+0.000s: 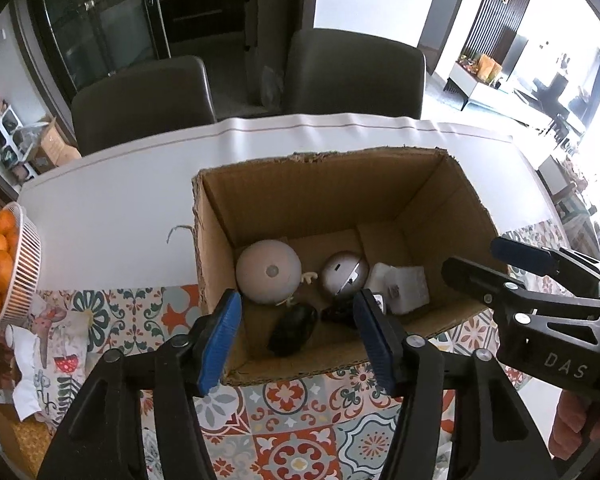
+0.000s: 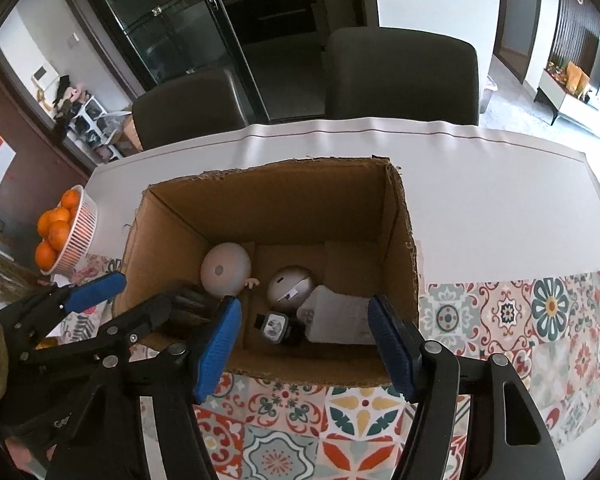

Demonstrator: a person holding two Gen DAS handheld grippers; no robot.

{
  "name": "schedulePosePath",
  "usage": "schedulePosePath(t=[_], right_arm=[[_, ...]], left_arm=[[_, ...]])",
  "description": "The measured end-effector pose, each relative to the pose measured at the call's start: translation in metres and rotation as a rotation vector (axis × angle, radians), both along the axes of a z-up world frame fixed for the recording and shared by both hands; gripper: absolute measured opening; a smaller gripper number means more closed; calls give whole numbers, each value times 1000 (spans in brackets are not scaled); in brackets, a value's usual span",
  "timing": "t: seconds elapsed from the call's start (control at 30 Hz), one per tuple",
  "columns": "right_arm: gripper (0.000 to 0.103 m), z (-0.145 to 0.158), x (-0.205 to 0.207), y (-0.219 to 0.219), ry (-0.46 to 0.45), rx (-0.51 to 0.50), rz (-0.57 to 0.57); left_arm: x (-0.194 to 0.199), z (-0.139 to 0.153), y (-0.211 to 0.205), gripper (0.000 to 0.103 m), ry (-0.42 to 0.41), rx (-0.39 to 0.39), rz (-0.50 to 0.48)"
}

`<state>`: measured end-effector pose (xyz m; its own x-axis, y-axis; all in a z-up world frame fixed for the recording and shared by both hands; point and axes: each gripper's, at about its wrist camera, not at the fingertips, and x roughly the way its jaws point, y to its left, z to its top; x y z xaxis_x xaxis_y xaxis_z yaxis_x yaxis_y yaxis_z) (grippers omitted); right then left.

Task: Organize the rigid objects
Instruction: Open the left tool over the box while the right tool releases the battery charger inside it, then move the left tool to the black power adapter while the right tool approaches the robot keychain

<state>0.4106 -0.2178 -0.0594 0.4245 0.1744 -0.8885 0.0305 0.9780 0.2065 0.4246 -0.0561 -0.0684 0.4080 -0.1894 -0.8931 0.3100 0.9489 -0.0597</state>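
Observation:
An open cardboard box stands on the tiled cloth. On its floor lie a beige ball, a silver sphere, a white packet, a black lump and a small dark watch-like gadget. My left gripper hovers over the box's near edge, jaws apart, with the black lump lying below between them, untouched. Over the same edge my right gripper is open above the gadget. Each gripper shows in the other's view.
A white basket of oranges sits at the left on the table. Printed cloths lie beneath it. White table cover stretches beyond the box. Two dark chairs stand at the far edge.

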Motion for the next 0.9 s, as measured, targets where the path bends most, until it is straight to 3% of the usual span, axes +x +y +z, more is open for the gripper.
schedulePosePath(t=[0.57, 0.9], right_arm=[[67, 36, -59, -10, -118, -48, -71], [67, 47, -98, -14, -165, -48, -86]], left_arm=[[-61, 42, 1, 69, -141, 23, 17], [-102, 52, 0, 75, -191, 15, 6]])
